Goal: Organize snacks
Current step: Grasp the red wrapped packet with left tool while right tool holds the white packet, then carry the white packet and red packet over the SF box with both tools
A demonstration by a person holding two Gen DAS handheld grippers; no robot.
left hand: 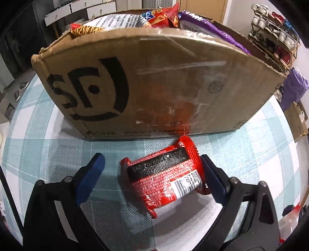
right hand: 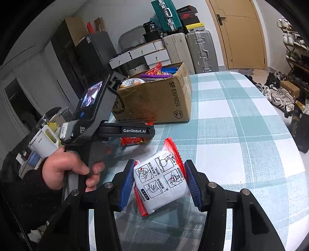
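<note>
Left wrist view: the box [left hand: 158, 81] on the checked worktop [left hand: 58, 150] brims with snack bags [left hand: 164, 16]. Before it lies a red packet [left hand: 166, 179] between the wide-open jaws of the left claw [left hand: 152, 170]; the right pad [left hand: 212, 177] touches it, the other stands clear.

Right wrist view: the right claw [right hand: 160, 181] grips a white packet [right hand: 162, 183] just above the worktop, both pads pressing. The box is well beyond it.
</note>
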